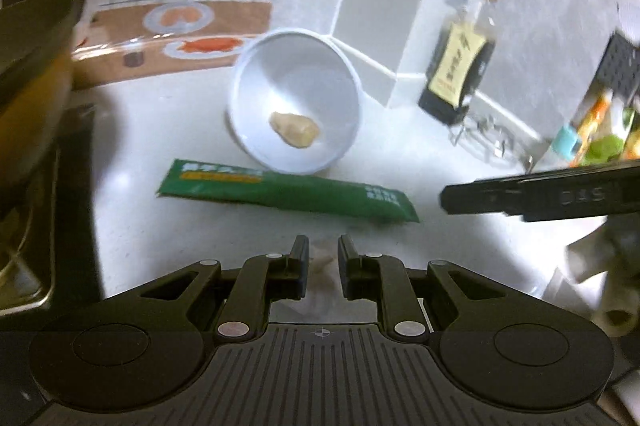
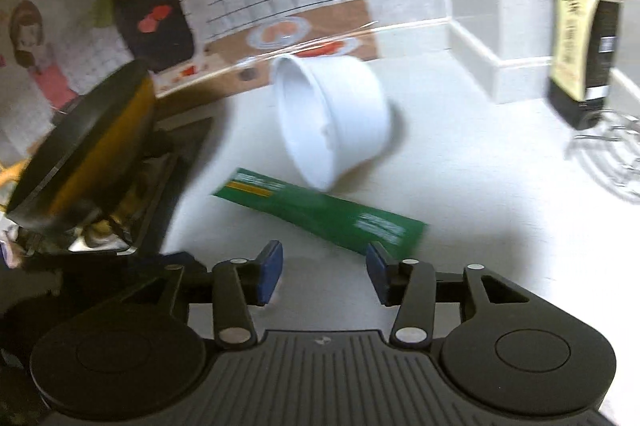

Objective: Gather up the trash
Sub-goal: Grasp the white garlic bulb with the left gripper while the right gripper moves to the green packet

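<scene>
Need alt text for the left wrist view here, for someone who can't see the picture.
A white bowl lies tipped on its side on a pale counter, a beige scrap of food inside it. A green sachet lies flat in front of it. The left gripper is narrowly parted over a pale crumpled scrap, grip unclear.

Pale scrap [image 1: 322, 266] between left gripper [image 1: 323, 258] fingers: blurred, unidentifiable. Dark bottle [image 2: 582, 37] top cut off, label unreadable.
</scene>
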`<state>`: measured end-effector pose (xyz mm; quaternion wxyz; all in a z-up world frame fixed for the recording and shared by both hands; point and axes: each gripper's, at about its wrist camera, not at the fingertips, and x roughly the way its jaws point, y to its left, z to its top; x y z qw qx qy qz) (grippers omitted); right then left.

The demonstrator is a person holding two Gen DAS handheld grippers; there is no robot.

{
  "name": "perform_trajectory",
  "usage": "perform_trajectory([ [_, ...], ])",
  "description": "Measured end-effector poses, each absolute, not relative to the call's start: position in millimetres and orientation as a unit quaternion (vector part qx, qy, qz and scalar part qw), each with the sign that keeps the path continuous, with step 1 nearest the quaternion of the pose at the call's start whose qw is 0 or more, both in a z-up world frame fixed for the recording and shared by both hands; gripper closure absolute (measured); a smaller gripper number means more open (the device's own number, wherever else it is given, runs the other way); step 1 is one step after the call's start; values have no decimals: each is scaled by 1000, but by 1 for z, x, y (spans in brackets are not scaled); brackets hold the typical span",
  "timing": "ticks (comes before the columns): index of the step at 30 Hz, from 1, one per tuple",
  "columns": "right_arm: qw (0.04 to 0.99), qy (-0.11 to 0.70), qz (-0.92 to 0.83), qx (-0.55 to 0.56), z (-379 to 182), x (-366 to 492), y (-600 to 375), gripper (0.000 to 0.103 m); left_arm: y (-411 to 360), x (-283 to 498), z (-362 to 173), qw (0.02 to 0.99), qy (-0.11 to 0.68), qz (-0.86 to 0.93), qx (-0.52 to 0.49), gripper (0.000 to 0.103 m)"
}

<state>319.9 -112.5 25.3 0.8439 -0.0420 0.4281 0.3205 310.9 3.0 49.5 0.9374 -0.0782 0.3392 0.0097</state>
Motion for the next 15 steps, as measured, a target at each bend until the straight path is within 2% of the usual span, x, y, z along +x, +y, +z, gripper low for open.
perform_trajectory([
  [4,856,413,305,-61,24,313,-118,53,-15,317,33,929,368,38,-2,80],
  [6,859,407,301,-69,22,311,-119,52,-17,315,30,932,361,26,-4,79],
  [9,860,407,298,-78,15,307,-117,50,-23,321,27,926,378,12,-7,68],
  [15,855,416,301,-81,5,297,-121,50,-25,334,28,923,382,11,-30,68],
])
